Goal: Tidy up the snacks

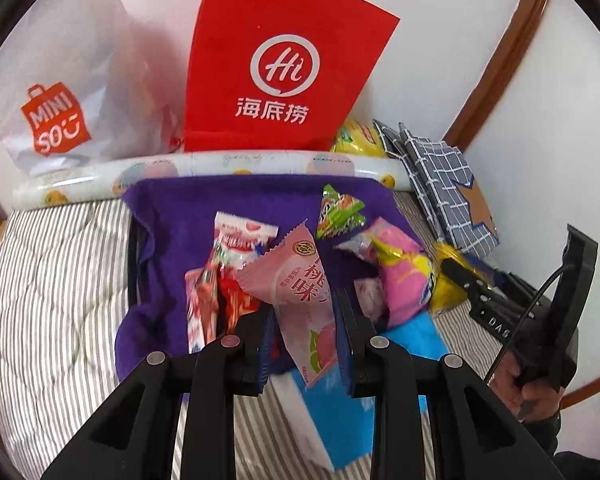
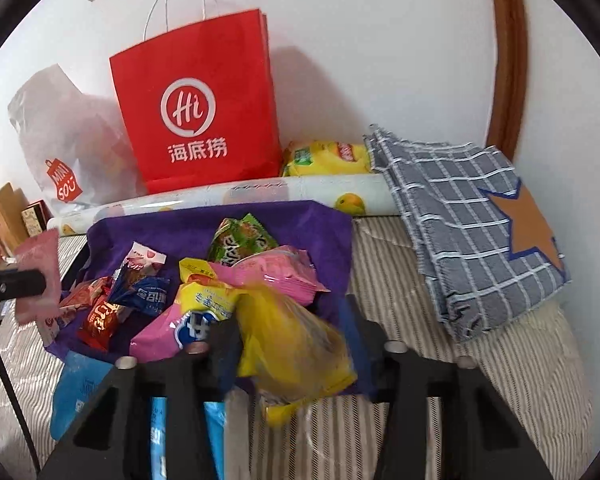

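**Both grippers hold a snack packet over the purple cloth**

The left gripper [image 1: 304, 308] is clamped on one pale pink peach-flavour packet [image 1: 296, 292], which hangs between its jaws above the near edge of the purple cloth [image 1: 172, 216]. The right gripper [image 2: 292, 340] has one yellow snack bag [image 2: 292, 344] between its jaws, blurred; the pads press its sides, the bag sagging over the striped bedding [image 2: 440, 360].

On the cloth lies a loose heap of packets: one green packet [image 2: 240, 240] at the far side, one large pink bag [image 2: 276, 276] beside it, one small blue-wrapped sweet [image 2: 148, 296], and several red and white wrappers [image 1: 236, 240] that overlap too much to count. One blue pack [image 1: 332, 408] lies at the cloth's near edge.

Against the wall stand two bags: one red paper bag [image 2: 196, 96] and one white Miniso bag [image 2: 60, 136]. One yellow chip bag [image 2: 324, 156] lies beside the red bag, behind one patterned roll [image 2: 228, 196]. One folded checked cloth [image 2: 460, 216] lies to the right.
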Tool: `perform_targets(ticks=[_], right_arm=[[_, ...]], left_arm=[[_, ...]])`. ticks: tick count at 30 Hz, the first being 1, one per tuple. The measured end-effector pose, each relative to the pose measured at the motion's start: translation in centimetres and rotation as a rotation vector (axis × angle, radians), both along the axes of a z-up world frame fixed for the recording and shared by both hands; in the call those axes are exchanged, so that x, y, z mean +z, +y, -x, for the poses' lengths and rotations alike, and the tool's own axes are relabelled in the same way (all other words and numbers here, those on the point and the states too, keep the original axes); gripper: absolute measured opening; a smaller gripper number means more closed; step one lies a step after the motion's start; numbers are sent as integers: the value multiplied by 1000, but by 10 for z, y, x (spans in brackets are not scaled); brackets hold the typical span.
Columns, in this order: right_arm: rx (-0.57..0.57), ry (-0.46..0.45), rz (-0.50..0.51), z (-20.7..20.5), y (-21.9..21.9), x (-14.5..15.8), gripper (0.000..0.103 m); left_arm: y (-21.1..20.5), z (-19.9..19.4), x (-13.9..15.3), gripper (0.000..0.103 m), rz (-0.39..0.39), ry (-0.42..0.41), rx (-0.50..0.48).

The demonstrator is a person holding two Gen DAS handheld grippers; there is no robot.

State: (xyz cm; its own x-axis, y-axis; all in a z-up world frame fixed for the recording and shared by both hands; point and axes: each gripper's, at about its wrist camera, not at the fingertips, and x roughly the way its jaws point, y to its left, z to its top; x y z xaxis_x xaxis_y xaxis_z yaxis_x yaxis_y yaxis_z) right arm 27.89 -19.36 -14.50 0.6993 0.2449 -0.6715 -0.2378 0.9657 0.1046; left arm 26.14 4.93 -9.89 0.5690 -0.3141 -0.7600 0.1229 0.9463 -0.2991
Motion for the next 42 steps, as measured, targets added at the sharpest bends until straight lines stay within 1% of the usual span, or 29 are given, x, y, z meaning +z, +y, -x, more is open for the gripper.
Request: perform_targets(ticks=[2,4,6,10,13,15,17,20,22,24,27,29,30,31,34,37,42], right_arm=[[17,15,-28,-9,4,-3,37],[37,10,-39,-14,9,-4,36],[54,7,-29,-21,17,-7,36],[62,34,-22,-32,21,-6,36],[56,5,-36,-19,5,1,37],[49,7,-24,-8,-8,0,41],[30,23,-18,5,-21,-4,45],[39,61,-16,26,-36,-13,48],[30,74,-6,40,-43,-20,57],[31,97,-7,50,-48,-30,59],[20,153,-31,57,-51,-50,61],[12,189,-21,58,-51,-64,61],[6,192,-16,58,-51,-69,56],[-2,183,-23,60,-52,-73,48],[-14,154,-54,66,-56,-69,47],[-21,113,-65,70,-60,-56,47],[-9,56,-84,64,-58,-31,47]], left_arm=[[-1,-11,-1,27,2,6,-7],[-3,-21,-1,27,8,10,-15],[-6,-31,-2,27,7,12,-26],[-9,-45,-4,27,9,18,-38],[-9,-48,-6,27,10,21,-48],[-8,-47,-9,27,15,25,-53],[-8,-45,-11,27,24,28,-53],[-8,-40,-12,27,32,31,-51],[-9,-34,-12,27,32,31,-52],[-11,-28,-12,27,30,32,-51],[-13,-22,-12,27,28,30,-51],[-15,-16,-11,27,22,30,-49],[-16,-13,-10,27,19,29,-48],[-17,-10,-10,27,14,28,-48],[-17,-3,-7,27,-1,22,-43],[-15,2,-5,27,-3,20,-34],[-14,6,-1,27,5,14,-27]])
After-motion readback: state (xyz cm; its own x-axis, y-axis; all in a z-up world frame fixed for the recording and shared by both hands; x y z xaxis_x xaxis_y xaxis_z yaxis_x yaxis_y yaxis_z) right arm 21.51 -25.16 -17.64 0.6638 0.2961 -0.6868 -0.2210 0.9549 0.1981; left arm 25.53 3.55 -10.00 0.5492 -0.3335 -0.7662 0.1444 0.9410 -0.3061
